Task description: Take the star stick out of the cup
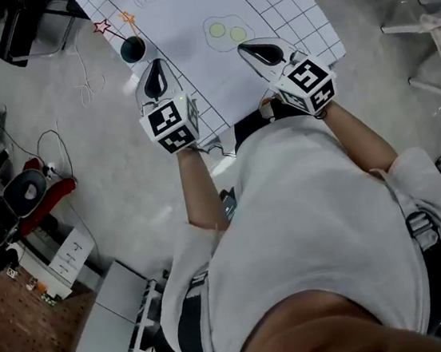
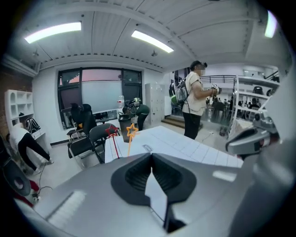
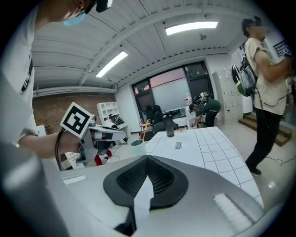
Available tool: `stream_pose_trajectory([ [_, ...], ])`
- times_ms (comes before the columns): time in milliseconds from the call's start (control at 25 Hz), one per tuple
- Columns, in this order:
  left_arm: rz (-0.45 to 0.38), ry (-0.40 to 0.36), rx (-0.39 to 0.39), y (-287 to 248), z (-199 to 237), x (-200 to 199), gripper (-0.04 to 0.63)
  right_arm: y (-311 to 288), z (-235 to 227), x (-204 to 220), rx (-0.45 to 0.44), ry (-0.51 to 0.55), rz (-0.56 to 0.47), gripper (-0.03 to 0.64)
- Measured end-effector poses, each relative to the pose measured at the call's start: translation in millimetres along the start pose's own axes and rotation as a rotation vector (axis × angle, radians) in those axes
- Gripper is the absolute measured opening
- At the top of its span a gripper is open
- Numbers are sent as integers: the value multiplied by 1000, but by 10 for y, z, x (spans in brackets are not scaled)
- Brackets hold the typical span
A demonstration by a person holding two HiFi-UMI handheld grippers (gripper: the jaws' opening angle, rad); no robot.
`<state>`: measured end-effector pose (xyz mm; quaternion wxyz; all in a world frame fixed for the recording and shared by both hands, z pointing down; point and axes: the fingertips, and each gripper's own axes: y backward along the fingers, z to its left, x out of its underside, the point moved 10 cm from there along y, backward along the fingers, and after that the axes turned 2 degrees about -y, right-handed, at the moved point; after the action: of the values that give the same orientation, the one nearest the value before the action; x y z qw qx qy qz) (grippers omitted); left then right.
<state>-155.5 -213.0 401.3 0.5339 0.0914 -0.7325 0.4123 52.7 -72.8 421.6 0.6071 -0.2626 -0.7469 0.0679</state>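
Cup: dark cup [image 1: 133, 50], upright, at the left edge of the gridded table [image 1: 182, 7].
Star sticks: two stand in the cup, a red star stick [image 1: 102, 26] and an orange star stick [image 1: 128, 18]. Both lean out over the cup's far side, with their heads close together.
Left gripper [image 1: 155, 71]: jaws clenched, nothing between them. It is just short of the cup on the person's side and points toward it.
Right gripper [image 1: 252, 49]: jaws pressed together, empty. It is well to the right of the cup.
Risk, closed jaws: if the left gripper goes in without opening, it would likely shove the sticks or the cup instead of gripping.
Risk, wrong stick: the stems sit close together, so the jaws may catch both or take the wrong one.
Risk, tipping: nothing steadies the cup. A slanted pull could drag a stem on the rim and tip the cup off the table edge.
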Motion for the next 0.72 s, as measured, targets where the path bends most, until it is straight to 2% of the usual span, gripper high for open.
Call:
stream_pose_trajectory([
  [160, 37, -65, 47, -227, 242, 2, 3, 14, 195, 148, 94, -50, 9, 0],
  [400, 50, -173, 21, -449, 449, -129, 3, 47, 205, 186, 196, -84, -3, 0],
  [720, 165, -295, 26, -825, 604, -141, 18, 54, 201, 77, 252, -81, -26, 0],
])
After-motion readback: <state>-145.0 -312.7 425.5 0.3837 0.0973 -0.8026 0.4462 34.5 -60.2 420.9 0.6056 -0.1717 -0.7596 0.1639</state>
